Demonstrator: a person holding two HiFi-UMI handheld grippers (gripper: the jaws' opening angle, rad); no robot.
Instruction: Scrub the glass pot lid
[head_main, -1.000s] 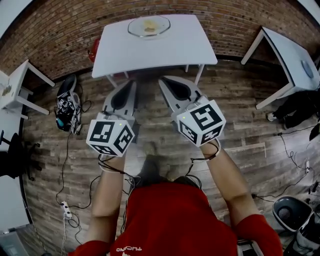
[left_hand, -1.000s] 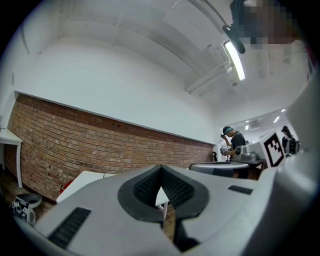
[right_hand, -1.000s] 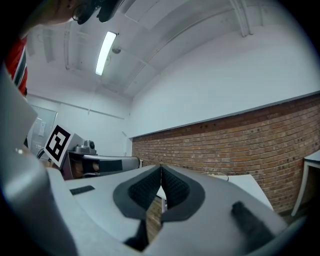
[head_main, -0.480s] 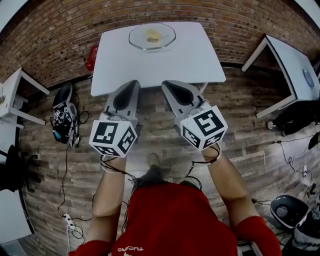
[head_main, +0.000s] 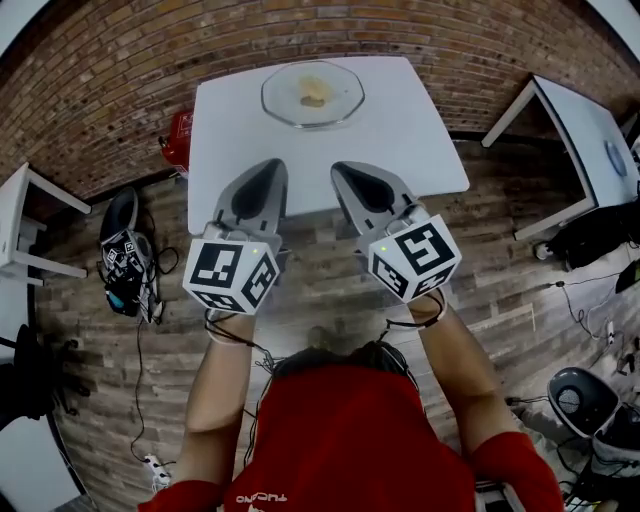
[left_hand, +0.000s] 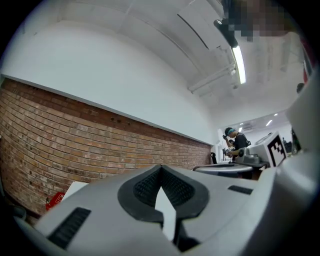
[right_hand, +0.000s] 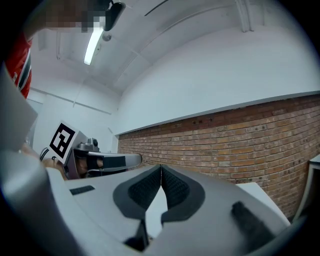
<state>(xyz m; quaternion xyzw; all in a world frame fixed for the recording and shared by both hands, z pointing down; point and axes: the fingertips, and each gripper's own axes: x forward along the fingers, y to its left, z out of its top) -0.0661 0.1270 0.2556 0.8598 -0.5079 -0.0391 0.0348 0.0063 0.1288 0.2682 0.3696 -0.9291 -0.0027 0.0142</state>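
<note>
Grippers: left gripper (head_main: 271, 165), right gripper (head_main: 339, 168) closed, empty (shirt print (head_main: 262, 497) illegible); glass lid (head_main: 342, 96) untouched.

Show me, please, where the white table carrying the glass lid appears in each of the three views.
Head view: the white table fills the upper centre, its near edge at mid-height.
Left gripper view: only a pale corner shows, low on the left.
Right gripper view: only a pale corner shows, low on the right.
Shared landmark: the brick wall behind the table, seen in all three views.
</note>
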